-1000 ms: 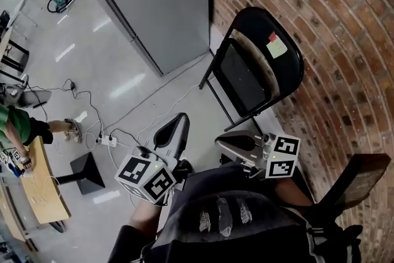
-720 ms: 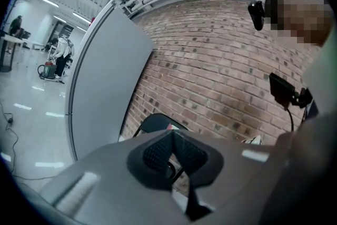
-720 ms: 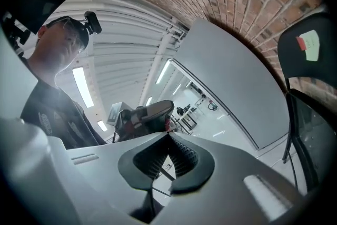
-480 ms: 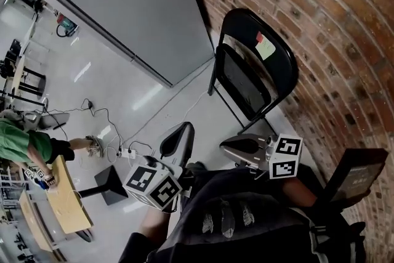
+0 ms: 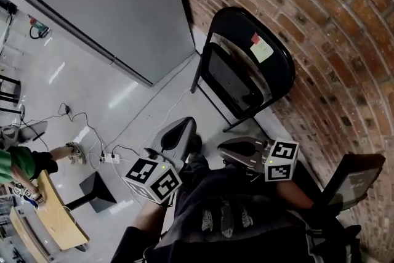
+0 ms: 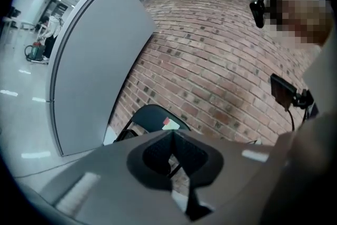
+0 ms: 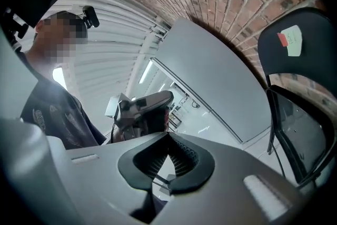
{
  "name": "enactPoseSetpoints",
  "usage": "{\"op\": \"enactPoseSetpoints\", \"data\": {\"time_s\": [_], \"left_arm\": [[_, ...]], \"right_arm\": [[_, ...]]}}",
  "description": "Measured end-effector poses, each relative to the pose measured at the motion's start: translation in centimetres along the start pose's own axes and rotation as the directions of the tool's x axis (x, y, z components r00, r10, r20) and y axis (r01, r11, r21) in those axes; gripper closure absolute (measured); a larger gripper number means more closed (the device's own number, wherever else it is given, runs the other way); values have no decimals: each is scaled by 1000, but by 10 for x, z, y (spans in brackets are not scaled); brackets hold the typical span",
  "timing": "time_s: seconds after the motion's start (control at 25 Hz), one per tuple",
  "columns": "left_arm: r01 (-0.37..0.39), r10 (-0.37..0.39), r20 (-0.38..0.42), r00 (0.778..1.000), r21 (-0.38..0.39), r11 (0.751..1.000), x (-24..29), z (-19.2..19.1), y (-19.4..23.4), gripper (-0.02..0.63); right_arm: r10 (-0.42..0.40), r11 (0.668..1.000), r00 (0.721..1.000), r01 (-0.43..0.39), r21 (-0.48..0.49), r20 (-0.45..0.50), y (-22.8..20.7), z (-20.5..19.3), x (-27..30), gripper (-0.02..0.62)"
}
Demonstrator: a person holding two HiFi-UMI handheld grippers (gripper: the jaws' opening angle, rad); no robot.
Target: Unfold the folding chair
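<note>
scene: folding chair (image 5: pixel 243 64) stands folded, leaning flat against brick wall (image 5: pixel 326 21), seemingly stored | tongs: left gripper (image 5: pixel 183 127) and right gripper (image 5: pixel 226 146) both pressed together; empty; held short of it, likely approaching

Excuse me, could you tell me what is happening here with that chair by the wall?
A person holds a claw in each hand, facing a black folding chair that leans, folded, against the brick wall. The left claw and the right claw are both shut and empty, short of the chair. Unfolding has not begun.
</note>
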State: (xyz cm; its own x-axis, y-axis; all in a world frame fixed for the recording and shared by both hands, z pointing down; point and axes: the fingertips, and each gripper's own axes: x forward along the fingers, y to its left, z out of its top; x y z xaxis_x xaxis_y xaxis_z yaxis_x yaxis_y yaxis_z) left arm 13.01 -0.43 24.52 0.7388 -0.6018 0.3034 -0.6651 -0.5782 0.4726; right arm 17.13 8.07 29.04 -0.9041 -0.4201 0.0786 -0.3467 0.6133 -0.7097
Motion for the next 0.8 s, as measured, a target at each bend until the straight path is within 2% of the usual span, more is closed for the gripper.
{"op": "enactPoseSetpoints", "data": {"time_s": [0.08,0.28,0.48,0.68,0.8], "left_arm": [[38,-38,-8,999,-24,999,9,2,14,604],[123,-124,-34,992,-23,992,4,28,59,604],[208,-210,-34,977,-44,977,13,47,83,604],[245,-248,-65,967,-54,968,29,51,89,604],[233,-236,-70,969,-46,971,43,51,86,604]], "right_arm": [[-38,999,999,38,1,-1,-8,9,12,594],[-96,995,995,96,24,6,-12,22,72,594],[-199,980,980,199,2,7,-16,37,94,594],[-277,960,957,271,74,83,-30,47,90,594],[-271,961,959,266,73,80,-41,52,83,594]]}}
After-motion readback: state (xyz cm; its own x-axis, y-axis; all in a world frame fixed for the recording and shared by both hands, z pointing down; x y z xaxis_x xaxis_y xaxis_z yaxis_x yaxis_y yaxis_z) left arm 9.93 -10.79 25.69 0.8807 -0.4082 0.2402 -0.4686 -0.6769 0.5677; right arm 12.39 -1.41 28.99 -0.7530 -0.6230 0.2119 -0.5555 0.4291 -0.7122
